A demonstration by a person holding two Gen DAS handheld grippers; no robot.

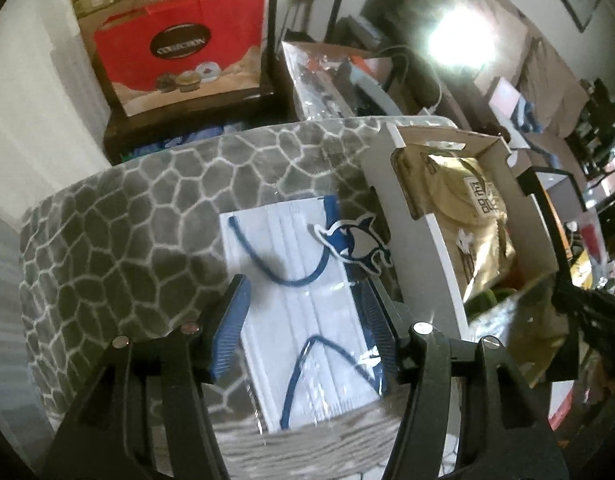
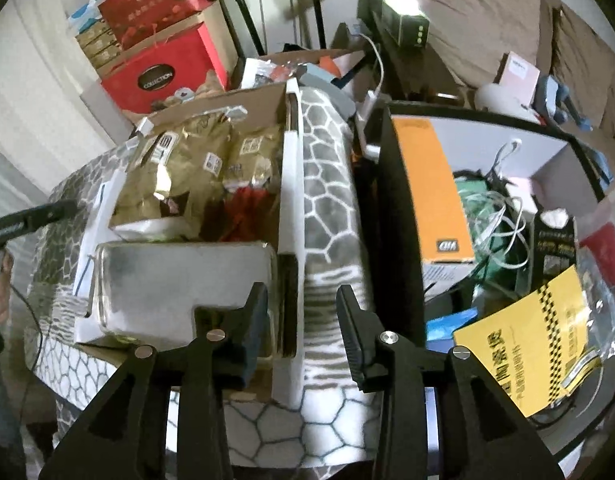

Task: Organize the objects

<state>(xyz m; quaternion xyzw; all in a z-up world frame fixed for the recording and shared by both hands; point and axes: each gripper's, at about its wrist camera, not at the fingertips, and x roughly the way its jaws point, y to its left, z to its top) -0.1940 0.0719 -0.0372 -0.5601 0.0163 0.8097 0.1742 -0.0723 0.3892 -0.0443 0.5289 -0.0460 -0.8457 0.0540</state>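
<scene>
Grey cloth with a white cobblestone pattern (image 1: 139,216) is covering the bench that is carrying everything. A face mask in a clear wrapper (image 1: 303,300), white with blue ear loops, is lying flat on the cloth near its middle, just beside the left wall of a white cardboard box (image 1: 431,272). The left tongs (image 1: 303,312) are being held partly open over the mask, one blue pad on each side of it; the pads are not being pressed against the wrapper and nothing is being gripped.

Gold snack bags (image 2: 187,172) are being kept in the far part of the box, and a silver pouch (image 2: 179,276) is lying across its near end. The right tongs (image 2: 303,320) are being held partly open and empty above the box's right wall, with the left finger over the pouch's corner and the right finger over bare cloth. A black bin (image 2: 399,216) holding an orange box, cables and a yellow booklet is standing just beyond the bench's right edge.
</scene>
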